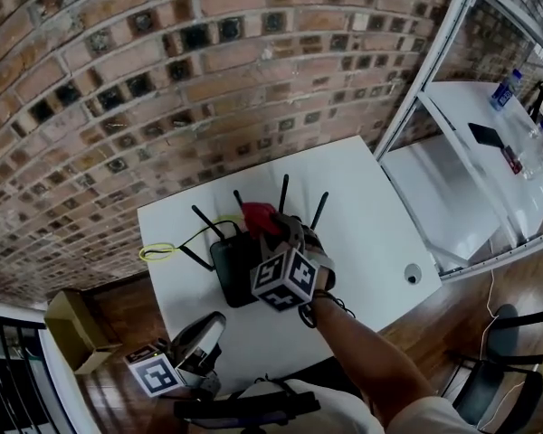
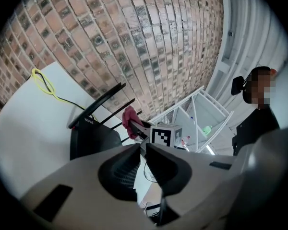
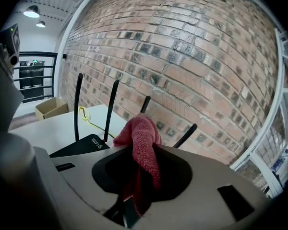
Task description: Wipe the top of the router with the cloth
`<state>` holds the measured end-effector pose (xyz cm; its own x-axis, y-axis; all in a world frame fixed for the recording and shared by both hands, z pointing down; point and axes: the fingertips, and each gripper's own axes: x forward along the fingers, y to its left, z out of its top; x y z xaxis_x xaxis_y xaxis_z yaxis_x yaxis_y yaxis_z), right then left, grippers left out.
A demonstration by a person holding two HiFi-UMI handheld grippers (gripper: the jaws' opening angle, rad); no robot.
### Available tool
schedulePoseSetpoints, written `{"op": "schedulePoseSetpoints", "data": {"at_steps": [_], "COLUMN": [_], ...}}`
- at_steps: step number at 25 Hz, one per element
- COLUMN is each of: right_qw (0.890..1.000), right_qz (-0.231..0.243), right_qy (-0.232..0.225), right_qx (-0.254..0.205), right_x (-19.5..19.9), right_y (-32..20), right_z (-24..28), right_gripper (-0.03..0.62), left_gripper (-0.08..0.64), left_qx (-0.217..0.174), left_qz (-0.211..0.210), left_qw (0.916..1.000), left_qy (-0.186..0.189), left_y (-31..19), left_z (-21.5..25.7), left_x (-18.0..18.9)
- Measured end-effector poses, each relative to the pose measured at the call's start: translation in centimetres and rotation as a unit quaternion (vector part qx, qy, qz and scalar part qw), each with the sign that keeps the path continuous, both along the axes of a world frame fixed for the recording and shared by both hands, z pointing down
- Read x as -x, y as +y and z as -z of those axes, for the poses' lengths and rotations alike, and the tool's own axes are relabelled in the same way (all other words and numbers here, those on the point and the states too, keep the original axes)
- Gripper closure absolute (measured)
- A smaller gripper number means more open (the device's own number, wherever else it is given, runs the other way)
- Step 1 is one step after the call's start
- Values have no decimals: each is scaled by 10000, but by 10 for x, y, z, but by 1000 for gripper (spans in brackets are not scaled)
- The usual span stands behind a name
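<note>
Right tool (image 1: 276, 229) clamps a red cloth (image 3: 143, 133) above the black router (image 1: 231, 265) on the white table (image 1: 371, 215), apparently ready to wipe. Left tool (image 2: 140, 150), jaws together and empty, hangs aside.

Light: bright, even, indoors
Source: ceiling lamps (image 3: 31, 13), upper left
Shadows: soft, faint
Edges: heavy fisheye bend, black vignette
Focus: nearest foreground soft

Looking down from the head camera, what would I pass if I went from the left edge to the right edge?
Cardboard box → yellow cable → black router → right gripper, its fingers holding the red cloth → round hole in the table → water bottle.
</note>
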<state>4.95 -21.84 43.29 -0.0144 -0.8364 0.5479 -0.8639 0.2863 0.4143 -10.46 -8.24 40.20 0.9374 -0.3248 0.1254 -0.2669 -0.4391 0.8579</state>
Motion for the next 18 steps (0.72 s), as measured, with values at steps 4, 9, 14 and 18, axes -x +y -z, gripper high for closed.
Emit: {"op": "schedulePoseSetpoints", "data": {"at_steps": [4,9,14,18], "right_qw": [9997,9987,9972,9953], "right_qz": [-167,-335,-560,-695], "right_qy": [-19,-41,-12,62], "right_qx": [-200,-385,-500,-665], "right_x": [-20,-34,-44,-48], "right_y": [3,-1,-8,-17], "right_z": [20,35,44,57], "right_gripper": [485,485,485,485], "left_gripper": [517,517,517,517], "left_qx": [-109,-139,-185,-216], "left_qz": [-163,-280,-323,-323], "left_qw": [9997,9995,9993,9992], "left_qy": [148,108,46,100], "left_y": [1,4,4,4], "left_z": [12,16,18,21], "left_x": [-21,-32,-35,-34]}}
